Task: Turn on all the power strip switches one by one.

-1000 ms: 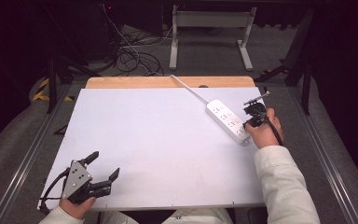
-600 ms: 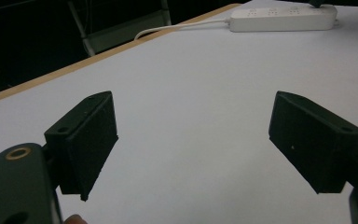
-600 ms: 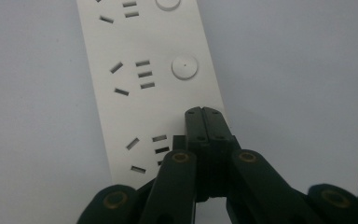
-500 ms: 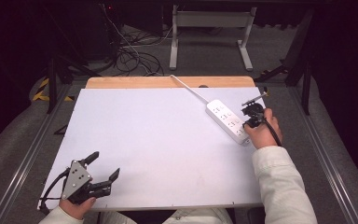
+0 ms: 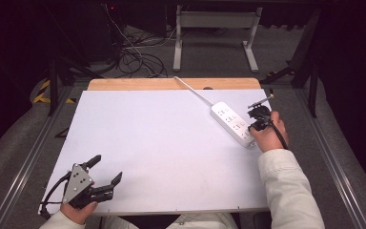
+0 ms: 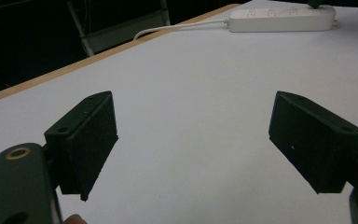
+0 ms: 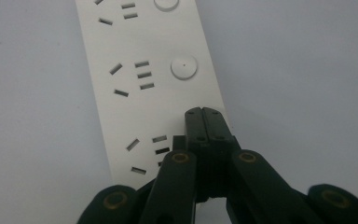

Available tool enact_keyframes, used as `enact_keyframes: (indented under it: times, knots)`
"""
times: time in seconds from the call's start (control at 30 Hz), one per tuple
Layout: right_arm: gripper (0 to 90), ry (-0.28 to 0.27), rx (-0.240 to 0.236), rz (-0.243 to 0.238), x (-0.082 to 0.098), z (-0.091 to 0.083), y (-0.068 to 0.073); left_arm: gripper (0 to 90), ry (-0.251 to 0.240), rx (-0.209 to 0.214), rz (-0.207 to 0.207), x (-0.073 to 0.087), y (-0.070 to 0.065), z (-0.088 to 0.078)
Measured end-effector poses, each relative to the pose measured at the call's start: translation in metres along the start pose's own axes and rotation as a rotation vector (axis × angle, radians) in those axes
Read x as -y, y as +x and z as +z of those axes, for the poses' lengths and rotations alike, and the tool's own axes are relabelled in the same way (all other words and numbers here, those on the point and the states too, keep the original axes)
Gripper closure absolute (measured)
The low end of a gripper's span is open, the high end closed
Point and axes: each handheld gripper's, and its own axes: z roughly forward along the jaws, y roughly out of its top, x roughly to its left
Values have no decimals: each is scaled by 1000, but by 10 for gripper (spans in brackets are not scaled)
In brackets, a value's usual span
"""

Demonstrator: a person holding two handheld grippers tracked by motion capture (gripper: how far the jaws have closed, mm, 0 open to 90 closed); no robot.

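A white power strip lies at the right of the white table, its cable running to the far edge. My right gripper is shut with nothing between its jaws. In the right gripper view the joined tips sit over the strip, beside its nearest socket and just below a round button; whether they touch it I cannot tell. My left gripper rests at the front left corner, open and empty. The strip shows far beyond the left gripper.
The table's wooden far edge borders a dark floor with tangled cables and a metal stand. Metal rails run along both sides of the table.
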Motion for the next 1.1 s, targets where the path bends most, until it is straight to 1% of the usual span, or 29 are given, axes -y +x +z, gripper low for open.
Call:
enact_keyframes:
  times: [0.03,0.07,0.1,0.13,0.17,0.2,0.27,0.33,0.4,0.43,0.47,0.5,0.63,0.73,0.87,1.1]
  knots:
    - [900,-56,-10,-11,-1,-4,-1,156,2,0,0,0,0,0]
    - [900,-56,-10,-11,-1,-4,-1,156,4,0,2,0,0,0]
    - [900,-83,-3,-23,-1,-6,-1,156,6,-4,13,0,1,1]
    - [900,-127,-4,-32,-2,-10,-1,155,5,-2,4,0,0,2]
    - [900,-177,-26,-38,-4,-15,-1,155,7,-2,3,0,0,2]
    - [900,-177,-26,-38,-4,-15,-1,155,12,-5,9,0,1,3]
    - [900,-202,-22,-56,-8,-19,2,155,14,-3,-1,1,1,4]
    - [900,-210,-26,-64,-12,-18,4,155,15,-4,-1,1,1,4]
    - [900,-224,-36,-54,-16,-16,5,155,14,-3,2,1,1,4]
    - [900,-224,-41,-51,-17,-14,5,155,13,-4,0,1,1,4]
    - [900,-218,-43,-49,-19,-9,6,155,13,-4,0,1,1,3]
    - [900,-218,-43,-49,-19,-9,6,155,14,-4,0,1,1,3]
    - [900,-194,-34,-56,-22,3,6,155,15,-3,-5,1,2,3]
    - [900,-186,-37,-45,-23,8,5,155,16,-3,-4,1,2,3]
    - [900,-166,-36,-36,-23,11,5,155,15,-2,1,1,2,4]
    - [900,-142,-34,-34,-22,14,4,155,16,-2,1,1,2,4]
